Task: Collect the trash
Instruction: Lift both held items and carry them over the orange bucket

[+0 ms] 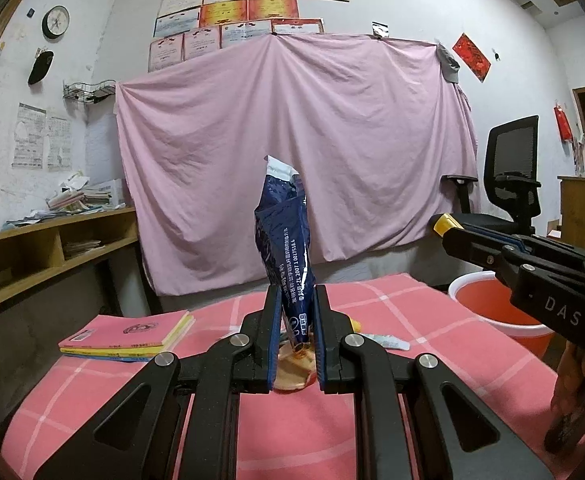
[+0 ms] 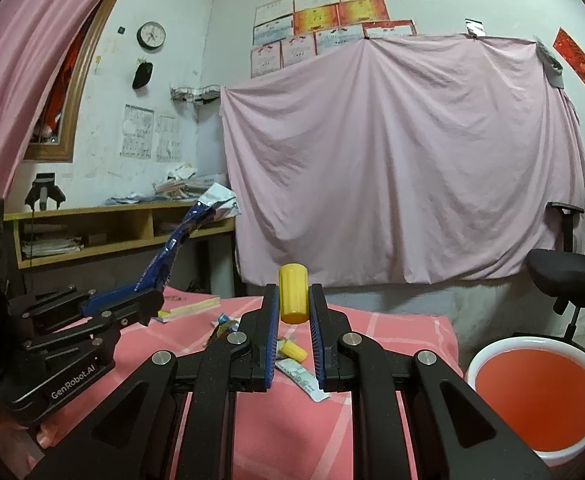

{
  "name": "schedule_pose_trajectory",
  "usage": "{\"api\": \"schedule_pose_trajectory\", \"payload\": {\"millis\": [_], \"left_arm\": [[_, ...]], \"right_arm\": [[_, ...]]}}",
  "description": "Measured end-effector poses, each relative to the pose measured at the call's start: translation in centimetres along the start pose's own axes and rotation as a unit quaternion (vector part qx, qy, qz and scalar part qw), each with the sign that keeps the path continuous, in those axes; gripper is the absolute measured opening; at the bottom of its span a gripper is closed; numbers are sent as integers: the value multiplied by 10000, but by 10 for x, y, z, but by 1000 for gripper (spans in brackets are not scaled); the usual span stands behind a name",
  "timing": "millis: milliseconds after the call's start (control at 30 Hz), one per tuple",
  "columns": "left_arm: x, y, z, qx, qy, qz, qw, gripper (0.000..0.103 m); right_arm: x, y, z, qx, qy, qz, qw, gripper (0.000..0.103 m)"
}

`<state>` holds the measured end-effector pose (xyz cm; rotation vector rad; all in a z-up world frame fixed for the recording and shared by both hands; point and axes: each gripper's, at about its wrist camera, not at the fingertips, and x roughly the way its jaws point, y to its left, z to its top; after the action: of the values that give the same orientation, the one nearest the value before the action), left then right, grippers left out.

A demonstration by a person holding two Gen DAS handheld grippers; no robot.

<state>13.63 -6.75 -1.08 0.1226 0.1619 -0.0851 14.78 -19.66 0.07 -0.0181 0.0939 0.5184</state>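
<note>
My left gripper [image 1: 294,294] is shut on a crumpled dark blue snack bag [image 1: 284,236] that stands upright between its pads, above the pink checked table [image 1: 420,312]. From the right wrist view the same left gripper [image 2: 150,298] shows at the left, with the blue bag [image 2: 172,246] slanting up out of it. My right gripper [image 2: 292,290] is shut on a yellow ridged cylinder [image 2: 292,296]; that right gripper [image 1: 458,236] enters the left wrist view from the right. More trash lies on the cloth: an orange wrapper [image 1: 292,374], a white sachet [image 2: 300,380], a small yellow piece [image 2: 292,350].
An orange bucket with a white rim [image 2: 532,342] stands beside the table's right edge, also visible as the bucket [image 1: 466,282]. A stack of pink and yellow books [image 1: 132,332] lies at the table's far left. A black office chair [image 1: 512,176] and wooden shelves [image 1: 52,240] flank the table.
</note>
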Motion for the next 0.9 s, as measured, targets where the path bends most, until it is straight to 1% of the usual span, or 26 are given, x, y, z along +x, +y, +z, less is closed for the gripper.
{"api": "schedule_pose_trajectory", "payload": {"millis": [100, 200, 333, 500, 600, 700, 767, 800, 833, 900], "left_arm": [[2, -5, 11, -49, -102, -154, 9998, 12], [7, -17, 25, -67, -203, -376, 9991, 12], [17, -47, 44, -8, -319, -739, 9968, 12], [36, -91, 63, 49, -216, -1341, 9907, 12], [50, -120, 73, 74, -34, -1728, 9849, 12], [68, -149, 81, 77, 267, -2118, 9769, 12], [82, -170, 86, 41, 564, -2372, 9698, 12], [87, -177, 88, 13, 665, -2453, 9672, 12], [95, -186, 90, -5, 826, -2583, 9625, 12], [106, -200, 93, -25, 1035, -2704, 9572, 12]], "right_arm": [[-7, -3, 3, -7, -178, -137, 9997, 13], [-15, -13, 7, -51, -372, -440, 9983, 13], [-27, -36, 11, 101, -539, -911, 9943, 13], [-45, -76, 11, 399, -639, -1565, 9848, 13], [-52, -98, 9, 615, -606, -1888, 9782, 13], [-59, -129, 2, 1000, -397, -2294, 9674, 13], [-59, -146, -3, 1255, -194, -2420, 9619, 13], [-60, -154, -6, 1365, -96, -2507, 9583, 13], [-61, -163, -11, 1505, -10, -2619, 9533, 13], [-61, -176, -15, 1731, 154, -2654, 9483, 13]]}}
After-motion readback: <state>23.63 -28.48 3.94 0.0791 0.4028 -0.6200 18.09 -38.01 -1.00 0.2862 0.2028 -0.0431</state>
